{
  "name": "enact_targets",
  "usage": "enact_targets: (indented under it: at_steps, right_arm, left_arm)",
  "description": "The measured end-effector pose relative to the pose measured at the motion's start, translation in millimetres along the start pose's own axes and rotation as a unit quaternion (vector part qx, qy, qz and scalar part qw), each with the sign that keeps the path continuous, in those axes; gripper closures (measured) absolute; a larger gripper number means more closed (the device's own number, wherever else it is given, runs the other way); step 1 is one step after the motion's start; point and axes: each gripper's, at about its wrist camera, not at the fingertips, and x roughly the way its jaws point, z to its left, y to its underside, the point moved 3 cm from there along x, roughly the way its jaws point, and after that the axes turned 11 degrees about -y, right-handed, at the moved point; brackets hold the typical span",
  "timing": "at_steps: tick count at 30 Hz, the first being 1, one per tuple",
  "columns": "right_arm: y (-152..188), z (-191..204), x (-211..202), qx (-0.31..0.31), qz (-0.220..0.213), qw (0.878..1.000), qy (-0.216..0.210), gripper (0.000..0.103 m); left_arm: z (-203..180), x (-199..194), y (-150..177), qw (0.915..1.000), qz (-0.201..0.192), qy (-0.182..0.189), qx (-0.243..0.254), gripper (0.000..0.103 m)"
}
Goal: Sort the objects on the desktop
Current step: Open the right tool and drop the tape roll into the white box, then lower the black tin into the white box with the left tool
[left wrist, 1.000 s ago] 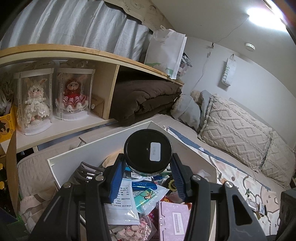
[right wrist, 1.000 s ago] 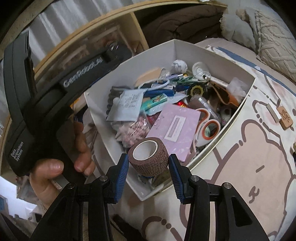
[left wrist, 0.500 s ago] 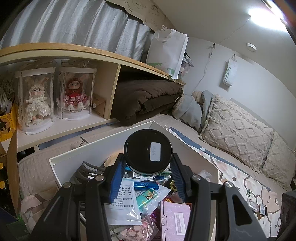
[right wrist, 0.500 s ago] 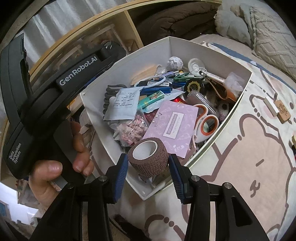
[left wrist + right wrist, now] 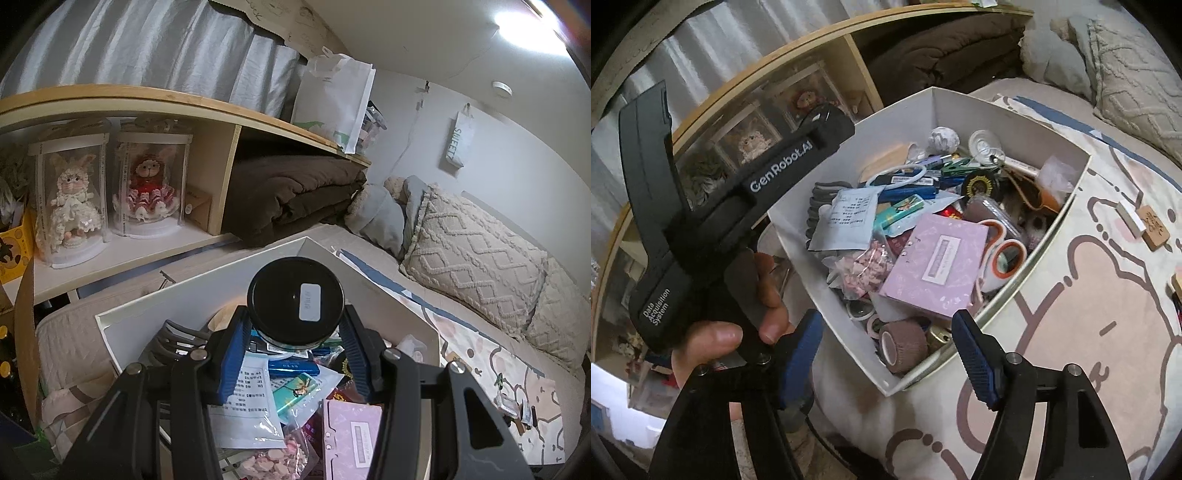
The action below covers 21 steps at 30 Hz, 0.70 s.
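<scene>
**Left gripper clamped on black-lidded jar above box; right gripper spread over brown roll**

We find the left gripper [image 5: 295,338] closed on a round jar with a black lid [image 5: 295,298], its blue pads pressed against the jar's two sides. The jar is held above the white box [image 5: 373,291], clear of the clutter beneath it. A small white label sits on the lid.

We find the right gripper [image 5: 886,354] with its jaws wide apart and nothing between them. The brown bandage roll [image 5: 905,345] lies on its side in the near corner of the white box [image 5: 1012,122], touching neither finger. Just beside it sits a small brass-coloured item that we cannot identify.

In the right wrist view the box rests on a bedspread printed with a bear outline [image 5: 1082,317]. Its contents include a lilac notebook [image 5: 934,266], a printed paper packet [image 5: 846,221], a bag of pink pieces [image 5: 864,267] and an orange-rimmed white item [image 5: 1004,262].

A hand [image 5: 713,332] grips the left tool's handle at the left of that view.
</scene>
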Motion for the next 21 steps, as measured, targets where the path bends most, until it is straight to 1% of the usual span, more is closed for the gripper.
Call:
enact_targets:
  at_steps: [10, 12, 14, 17, 21]
  right_arm:
    - [2, -20, -17, 0.016, -0.033, 0.999, 0.018, 0.031]
    - [4, -23, -21, 0.015, -0.041, 0.999, 0.022, 0.031]
    - [5, -29, -24, 0.024, -0.046, 0.999, 0.017, 0.031]
    - [8, -36, -27, 0.039, -0.053, 0.998, 0.012, 0.03]
    - [15, -44, -36, 0.045, -0.066, 0.997, 0.015, 0.03]
  left_arm:
    - [-13, 1, 4, 0.9996, 0.003, 0.003, 0.027, 0.054]
    - [-16, 0, 6, 0.9994, 0.006, 0.013, 0.033, 0.054]
    - [-19, -1, 8, 0.9989, 0.009, 0.025, 0.038, 0.054]
    - [-23, -3, 11, 0.9983, 0.009, 0.026, 0.052, 0.054]
    - [-26, -6, 14, 0.9972, 0.016, 0.04, 0.061, 0.054]
